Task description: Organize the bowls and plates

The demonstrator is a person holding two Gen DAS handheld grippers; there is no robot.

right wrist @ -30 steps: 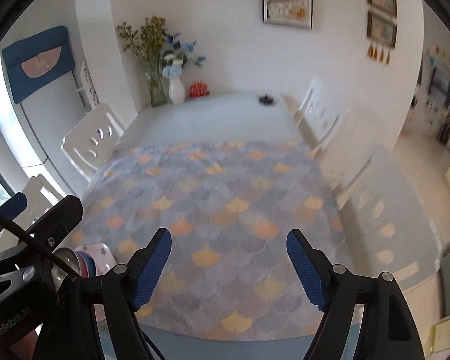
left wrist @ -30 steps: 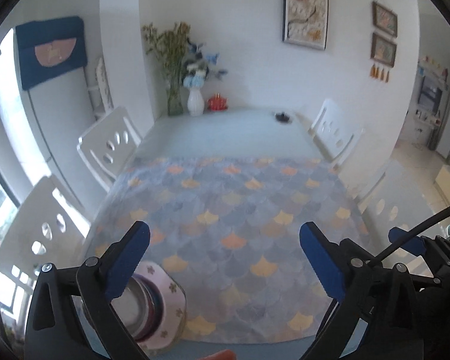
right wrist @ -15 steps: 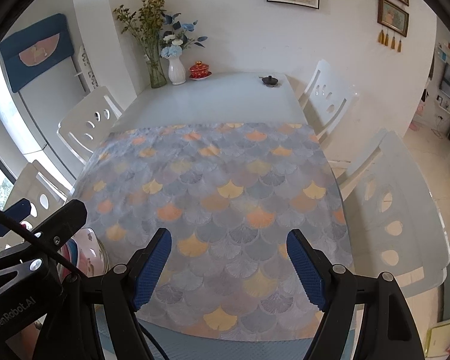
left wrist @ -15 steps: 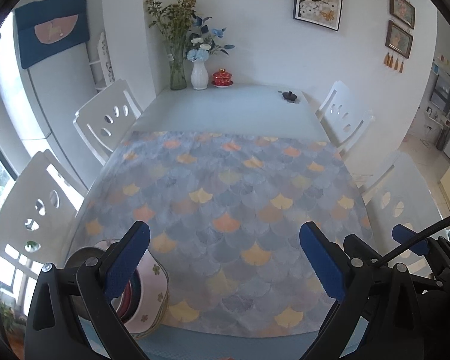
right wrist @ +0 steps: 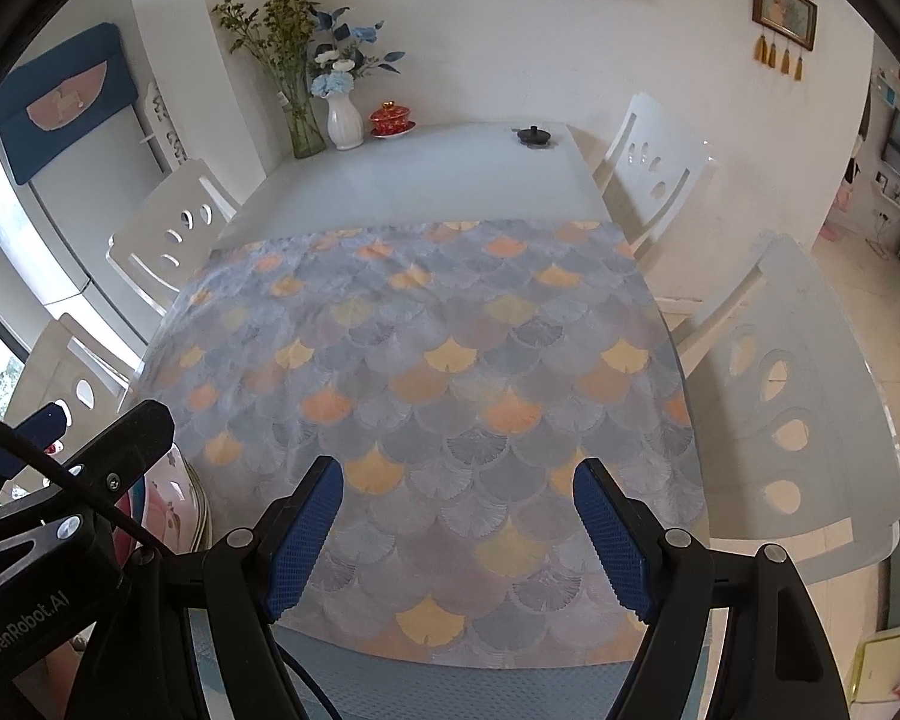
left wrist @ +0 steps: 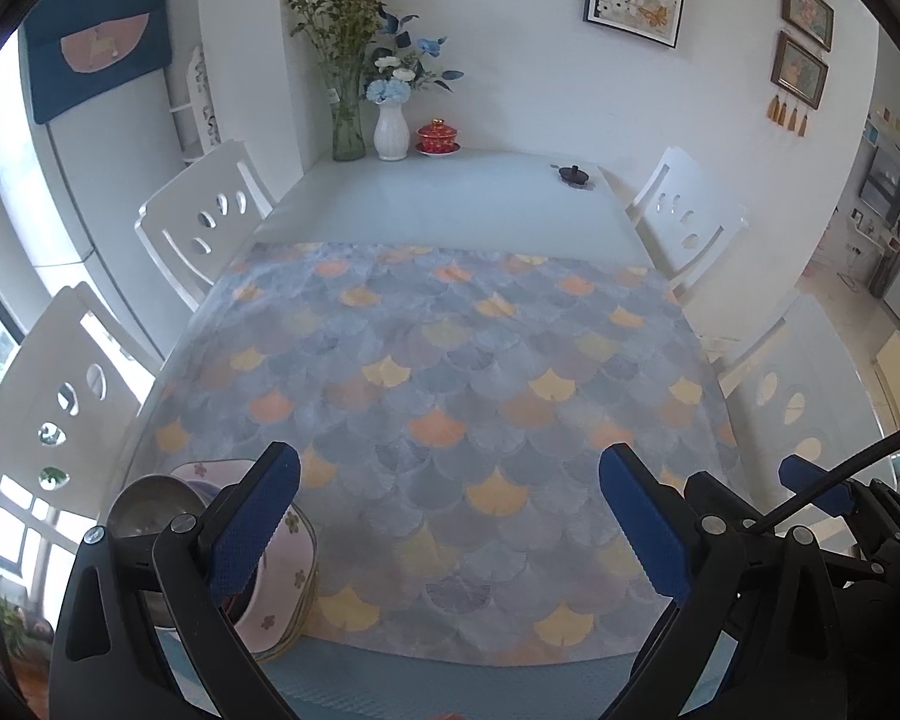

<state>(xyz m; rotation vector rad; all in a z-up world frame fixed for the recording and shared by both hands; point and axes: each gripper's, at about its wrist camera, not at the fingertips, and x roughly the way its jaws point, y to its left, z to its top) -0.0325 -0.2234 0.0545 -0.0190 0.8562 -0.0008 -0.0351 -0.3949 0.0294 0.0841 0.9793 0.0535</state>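
**Both grippers apart over the cloth, dishes half hidden at lower left**

In the left wrist view the left gripper fills the bottom edge, its blue pads wide apart with nothing between them. Behind its left finger, in the lower left of the frame, sits the stack of dishes: a pale flowered plate and a metal bowl on it. The finger covers most of the stack, so how many pieces are there I cannot tell.

In the right wrist view the right gripper is also apart and empty. The left gripper's body blocks the lower left there, and only a pink edge of the dishes shows.

The patterned cloth lies in the middle of the frame. Beyond it, in the upper middle, stand the vases, a red cup and a small dark thing, too small to name.
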